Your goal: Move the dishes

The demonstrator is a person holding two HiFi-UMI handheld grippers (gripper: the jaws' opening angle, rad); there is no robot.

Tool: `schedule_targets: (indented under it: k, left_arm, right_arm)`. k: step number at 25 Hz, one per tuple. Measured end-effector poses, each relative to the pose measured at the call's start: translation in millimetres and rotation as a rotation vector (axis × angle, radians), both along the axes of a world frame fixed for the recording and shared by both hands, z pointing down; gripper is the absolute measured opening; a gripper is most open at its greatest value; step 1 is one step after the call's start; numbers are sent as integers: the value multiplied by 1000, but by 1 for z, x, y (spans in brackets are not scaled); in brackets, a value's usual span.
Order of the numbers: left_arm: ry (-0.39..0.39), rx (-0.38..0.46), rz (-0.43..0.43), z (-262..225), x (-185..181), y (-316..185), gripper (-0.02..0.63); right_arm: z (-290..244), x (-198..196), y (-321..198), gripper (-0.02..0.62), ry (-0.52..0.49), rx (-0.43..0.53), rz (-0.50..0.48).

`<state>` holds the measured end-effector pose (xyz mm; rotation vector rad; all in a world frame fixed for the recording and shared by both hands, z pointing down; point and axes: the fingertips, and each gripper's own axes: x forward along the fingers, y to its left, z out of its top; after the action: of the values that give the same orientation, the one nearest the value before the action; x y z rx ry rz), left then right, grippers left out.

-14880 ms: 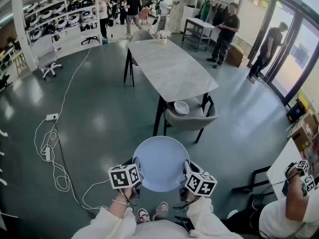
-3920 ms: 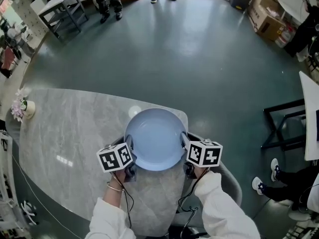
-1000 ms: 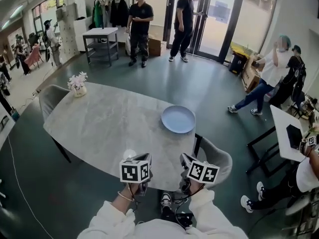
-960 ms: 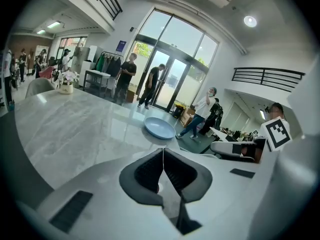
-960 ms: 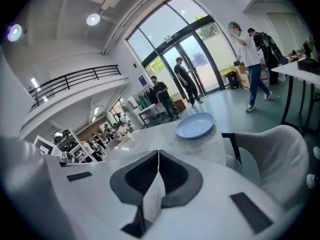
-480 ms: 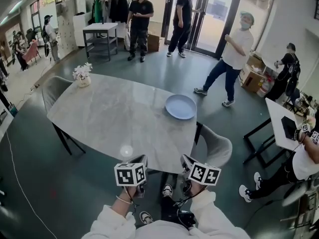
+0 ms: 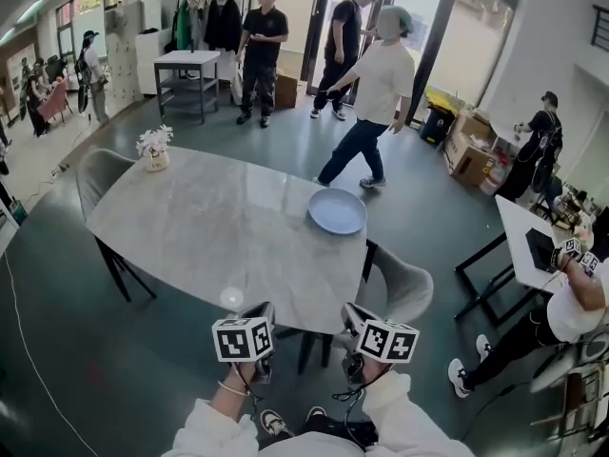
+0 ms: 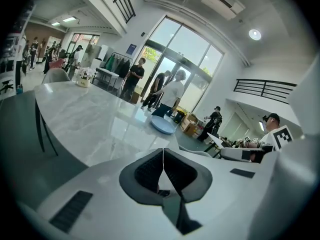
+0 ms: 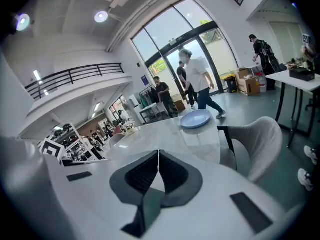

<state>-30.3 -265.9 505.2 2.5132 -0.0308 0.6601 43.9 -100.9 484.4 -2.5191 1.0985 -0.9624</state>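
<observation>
- Left tongs [image 8: 163, 154] and right tongs [image 9: 158, 156] are closed, pads together, holding nothing.
- Locate the blue plate [image 7: 337, 210] at the far right edge of the tabletop [image 7: 209, 227], well apart from you.
- The plate appears to be set down. For any further lift, open both tongs and pinch opposite rims evenly.
- No legible writing is visible, only square markers on the cubes [image 7: 241, 339].

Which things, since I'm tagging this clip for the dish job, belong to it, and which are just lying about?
Job in hand:
- blue plate on the marble table
- left tongs and right tongs, both shut and empty

Lying about:
- flower vase
- grey chair
- cardboard boxes
</observation>
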Motion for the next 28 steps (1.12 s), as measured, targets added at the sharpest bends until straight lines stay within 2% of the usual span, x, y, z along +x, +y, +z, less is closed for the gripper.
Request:
schedule_targets:
  k: [11, 18, 28]
  left_arm:
    - [-12, 57, 21, -6, -3, 36, 11]
    - [-27, 106, -28, -16, -8, 55, 11]
    - [-35, 129, -78, -23, -18, 92, 11]
  right_arm:
    - [4, -2, 38, 60, 7, 6, 23]
    - [4, 0, 53, 60, -7, 25, -15]
    - [8, -10, 84, 60, -22, 36, -62]
